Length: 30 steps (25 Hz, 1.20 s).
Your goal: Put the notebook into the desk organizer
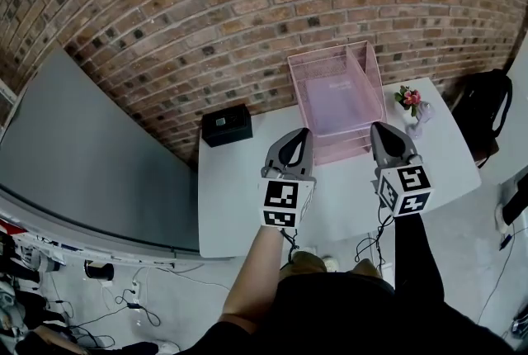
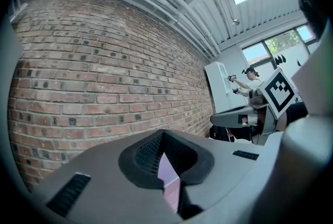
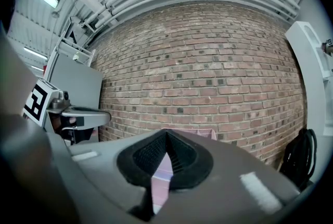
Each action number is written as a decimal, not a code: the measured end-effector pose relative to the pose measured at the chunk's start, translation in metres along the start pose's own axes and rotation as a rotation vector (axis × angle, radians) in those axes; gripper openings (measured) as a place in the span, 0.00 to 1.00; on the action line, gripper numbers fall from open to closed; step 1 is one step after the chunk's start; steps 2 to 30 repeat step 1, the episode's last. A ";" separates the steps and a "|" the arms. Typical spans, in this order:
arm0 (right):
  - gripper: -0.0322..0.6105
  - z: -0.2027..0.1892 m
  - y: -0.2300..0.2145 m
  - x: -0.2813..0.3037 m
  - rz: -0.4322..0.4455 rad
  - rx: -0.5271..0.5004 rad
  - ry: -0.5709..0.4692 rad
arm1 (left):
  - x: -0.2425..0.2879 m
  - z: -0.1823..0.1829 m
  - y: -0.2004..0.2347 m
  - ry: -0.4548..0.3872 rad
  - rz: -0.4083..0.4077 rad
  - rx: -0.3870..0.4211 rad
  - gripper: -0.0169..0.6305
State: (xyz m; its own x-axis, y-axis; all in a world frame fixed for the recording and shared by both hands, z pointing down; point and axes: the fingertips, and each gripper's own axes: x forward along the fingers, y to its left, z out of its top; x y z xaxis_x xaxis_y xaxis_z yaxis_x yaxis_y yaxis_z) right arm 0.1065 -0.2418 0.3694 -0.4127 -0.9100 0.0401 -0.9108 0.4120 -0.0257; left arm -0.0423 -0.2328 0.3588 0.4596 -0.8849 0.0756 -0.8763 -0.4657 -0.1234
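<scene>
A pink mesh desk organizer (image 1: 323, 58) stands at the back of the white table (image 1: 239, 196), against the brick wall. A lilac notebook (image 1: 337, 94) lies flat in its top tray. My left gripper (image 1: 299, 135) and right gripper (image 1: 379, 130) hover level side by side just in front of the organizer, both shut with nothing between the jaws. In the left gripper view the left gripper (image 2: 162, 134) has its tips together, with pink showing below them. The right gripper (image 3: 166, 135) looks the same in the right gripper view, with the organizer (image 3: 205, 133) peeking over it.
A black box (image 1: 227, 125) sits at the table's back left corner, and a small vase of flowers (image 1: 410, 101) at the back right. A black bag (image 1: 483, 110) stands beyond the right edge. A grey board (image 1: 82, 155) leans at left; cables lie on the floor.
</scene>
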 end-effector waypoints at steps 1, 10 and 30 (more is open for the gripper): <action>0.05 0.000 0.000 0.000 0.002 0.007 -0.001 | 0.000 0.000 0.000 -0.001 -0.001 0.000 0.03; 0.05 0.000 0.000 0.000 0.002 0.007 -0.001 | 0.000 0.000 0.000 -0.001 -0.001 0.000 0.03; 0.05 0.000 0.000 0.000 0.002 0.007 -0.001 | 0.000 0.000 0.000 -0.001 -0.001 0.000 0.03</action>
